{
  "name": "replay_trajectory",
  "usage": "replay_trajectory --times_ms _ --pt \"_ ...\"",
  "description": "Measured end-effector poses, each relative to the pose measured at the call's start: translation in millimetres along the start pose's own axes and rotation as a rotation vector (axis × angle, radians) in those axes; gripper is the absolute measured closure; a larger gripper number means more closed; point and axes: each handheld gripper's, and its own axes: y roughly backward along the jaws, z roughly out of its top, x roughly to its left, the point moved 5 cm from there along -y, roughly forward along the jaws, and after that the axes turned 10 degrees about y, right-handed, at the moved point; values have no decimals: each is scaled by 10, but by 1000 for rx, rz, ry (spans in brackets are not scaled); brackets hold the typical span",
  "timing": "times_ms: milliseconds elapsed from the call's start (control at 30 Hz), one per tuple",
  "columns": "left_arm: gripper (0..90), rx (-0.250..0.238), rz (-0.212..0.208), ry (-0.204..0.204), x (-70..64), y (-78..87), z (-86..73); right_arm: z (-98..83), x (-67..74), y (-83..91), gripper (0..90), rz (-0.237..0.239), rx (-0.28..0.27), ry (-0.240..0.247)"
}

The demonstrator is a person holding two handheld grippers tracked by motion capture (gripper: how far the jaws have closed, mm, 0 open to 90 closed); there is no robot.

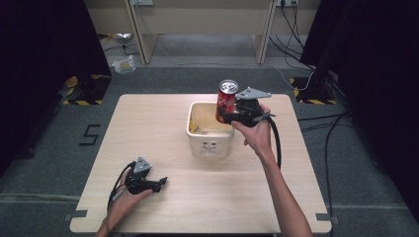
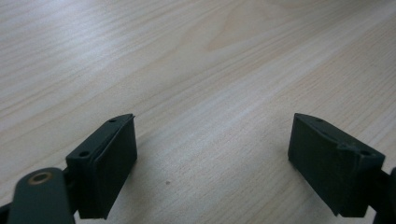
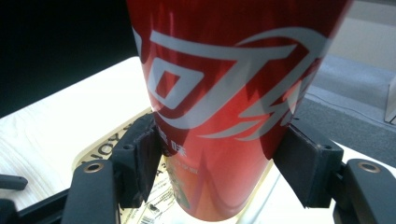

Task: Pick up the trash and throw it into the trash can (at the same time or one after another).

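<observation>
2 grippers; R gripper (image 1: 228, 114) clamped on red can (image 1: 227, 100) above tub (image 1: 210, 143); L gripper (image 1: 159, 183) jaws apart, on table (image 1: 163, 118)

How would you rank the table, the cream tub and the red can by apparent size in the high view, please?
1. Wooden table, by far the largest.
2. Cream tub.
3. Red can, smallest, though held raised nearer the camera.

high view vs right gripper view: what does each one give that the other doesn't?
High view alone: the left tool resting open on the table, and the can's silver top. Right gripper view alone: both pads pressed on the can's sides, and its white lettering close up. Both: the red can held in the right tool above the cream tub.
</observation>
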Motion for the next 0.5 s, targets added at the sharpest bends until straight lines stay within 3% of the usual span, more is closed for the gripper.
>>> replay_trajectory --times_ms 500 --pt "147 -2 1 0 0 -1 0 -78 102 -172 342 42 42 8"
